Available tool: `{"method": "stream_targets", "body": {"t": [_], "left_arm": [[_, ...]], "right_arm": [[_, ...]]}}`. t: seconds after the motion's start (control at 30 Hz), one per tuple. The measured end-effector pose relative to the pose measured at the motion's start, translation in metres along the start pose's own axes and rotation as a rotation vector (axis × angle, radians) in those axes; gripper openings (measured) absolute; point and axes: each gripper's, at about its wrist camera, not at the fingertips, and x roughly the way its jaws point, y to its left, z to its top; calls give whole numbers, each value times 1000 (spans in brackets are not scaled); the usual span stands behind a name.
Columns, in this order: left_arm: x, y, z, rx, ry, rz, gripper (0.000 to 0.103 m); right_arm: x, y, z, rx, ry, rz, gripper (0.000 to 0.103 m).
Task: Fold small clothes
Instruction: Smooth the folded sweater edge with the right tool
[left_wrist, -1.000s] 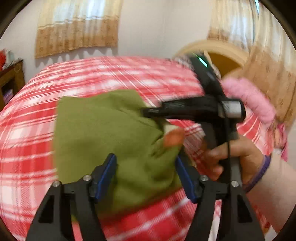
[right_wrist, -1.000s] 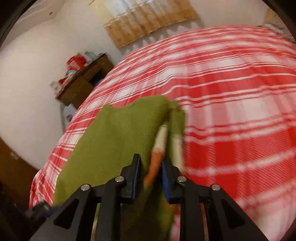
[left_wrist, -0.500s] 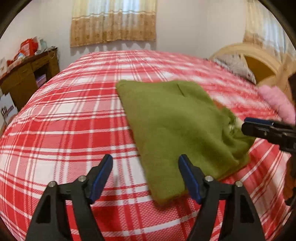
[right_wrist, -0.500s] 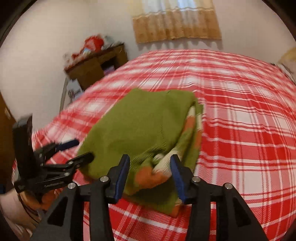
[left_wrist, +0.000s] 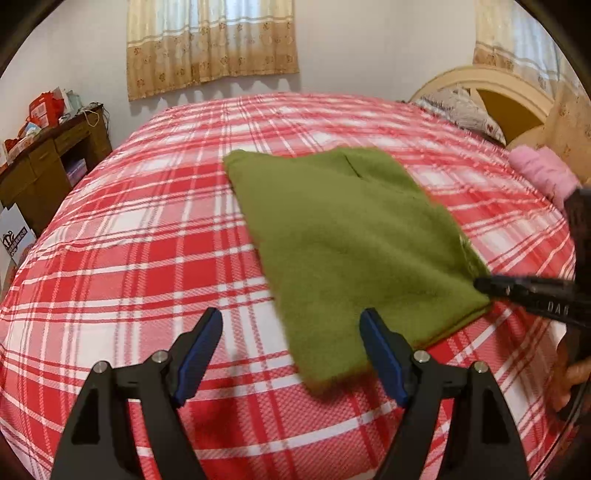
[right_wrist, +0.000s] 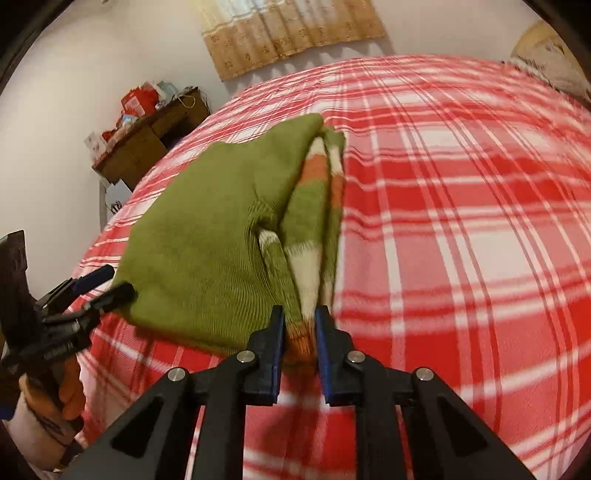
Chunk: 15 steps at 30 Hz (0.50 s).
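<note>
- Plainly, the green sweater (left_wrist: 343, 236) lies folded on the plaid bed (left_wrist: 147, 236).
- Right gripper (right_wrist: 299, 328) pinches its striped edge; the caught layers are blurred.
- Left gripper (left_wrist: 291, 343) gapes wide, holding nothing.

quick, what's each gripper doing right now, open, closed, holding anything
Left gripper: open, holding nothing, jaws wide apart over the near corner of the green sweater.
Right gripper: shut on the green sweater, jaws pinching its striped edge.
</note>
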Motion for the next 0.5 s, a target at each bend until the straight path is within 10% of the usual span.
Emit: {"method": "stream_targets", "body": {"t": [0.3, 0.5], "left_arm": [[1, 32, 37, -119, -86, 83, 79], [41, 24, 50, -151, -57, 145, 79]], "right_arm": [[-44, 55, 39, -167, -169, -136, 17], [20, 94, 80, -274, -143, -133, 17]]}}
